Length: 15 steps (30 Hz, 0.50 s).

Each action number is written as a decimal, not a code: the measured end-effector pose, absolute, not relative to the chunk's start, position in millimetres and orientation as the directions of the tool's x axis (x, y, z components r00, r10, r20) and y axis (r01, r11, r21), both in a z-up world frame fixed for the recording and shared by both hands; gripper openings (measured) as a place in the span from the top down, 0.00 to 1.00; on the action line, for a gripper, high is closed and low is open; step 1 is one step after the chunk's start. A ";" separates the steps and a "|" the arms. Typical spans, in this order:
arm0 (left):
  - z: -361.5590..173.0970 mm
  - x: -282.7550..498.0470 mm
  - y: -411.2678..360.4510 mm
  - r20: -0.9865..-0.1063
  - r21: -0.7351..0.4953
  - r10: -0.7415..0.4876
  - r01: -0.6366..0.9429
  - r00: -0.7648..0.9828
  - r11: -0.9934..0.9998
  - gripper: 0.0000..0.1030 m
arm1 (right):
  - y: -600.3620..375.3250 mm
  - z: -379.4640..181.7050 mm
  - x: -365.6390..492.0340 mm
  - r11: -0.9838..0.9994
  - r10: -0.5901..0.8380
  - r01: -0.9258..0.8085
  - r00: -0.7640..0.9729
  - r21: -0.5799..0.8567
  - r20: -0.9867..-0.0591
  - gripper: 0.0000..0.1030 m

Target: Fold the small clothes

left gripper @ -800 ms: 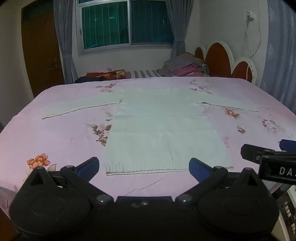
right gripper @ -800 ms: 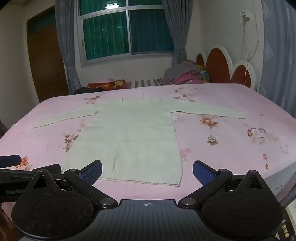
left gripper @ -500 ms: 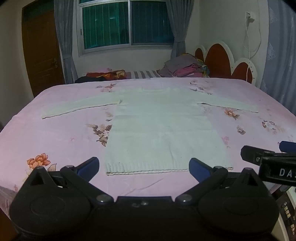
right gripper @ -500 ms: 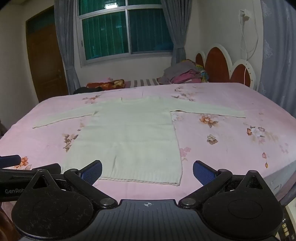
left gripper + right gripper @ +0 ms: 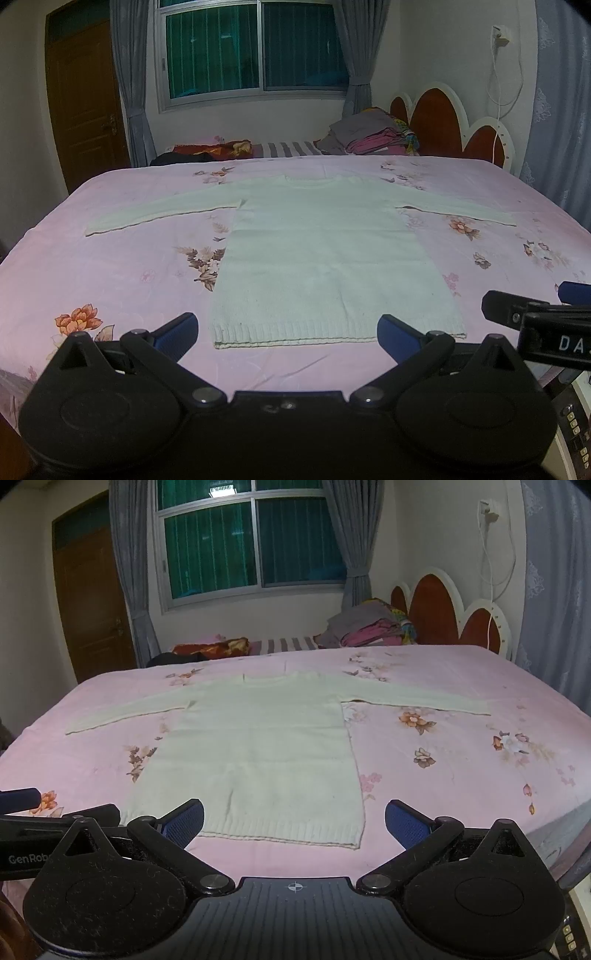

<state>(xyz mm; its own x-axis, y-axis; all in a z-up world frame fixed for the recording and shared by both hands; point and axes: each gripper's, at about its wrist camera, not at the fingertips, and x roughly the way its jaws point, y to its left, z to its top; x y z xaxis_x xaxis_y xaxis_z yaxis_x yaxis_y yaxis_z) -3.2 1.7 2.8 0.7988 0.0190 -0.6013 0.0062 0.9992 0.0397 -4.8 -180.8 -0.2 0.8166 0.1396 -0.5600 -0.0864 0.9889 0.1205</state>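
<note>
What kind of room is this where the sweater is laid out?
Most likely a home bedroom. The white sweater lies flat on a bed with a pink floral sheet, a scalloped headboard stands at the far right, and a curtained window is behind.

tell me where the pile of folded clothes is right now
In both views the pile of folded clothes sits beyond the bed's far edge, right of centre, beside the red headboard.
</note>
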 end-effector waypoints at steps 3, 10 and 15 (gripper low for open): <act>2.4 -3.7 2.7 -0.600 0.038 0.019 0.005 0.800 0.999 0.00 | -183.4 0.1 -6.1 0.989 0.139 -0.085 0.817 0.121 -0.560 0.00; 5.0 -3.1 0.8 -0.598 0.044 0.022 0.005 0.801 0.999 0.00 | -183.9 0.6 -3.9 0.989 0.140 -0.087 0.817 0.121 -0.559 0.00; 2.8 -2.3 4.5 -0.600 0.042 0.022 0.004 0.800 0.999 0.00 | -182.9 0.5 -1.5 0.989 0.142 -0.090 0.816 0.120 -0.560 0.00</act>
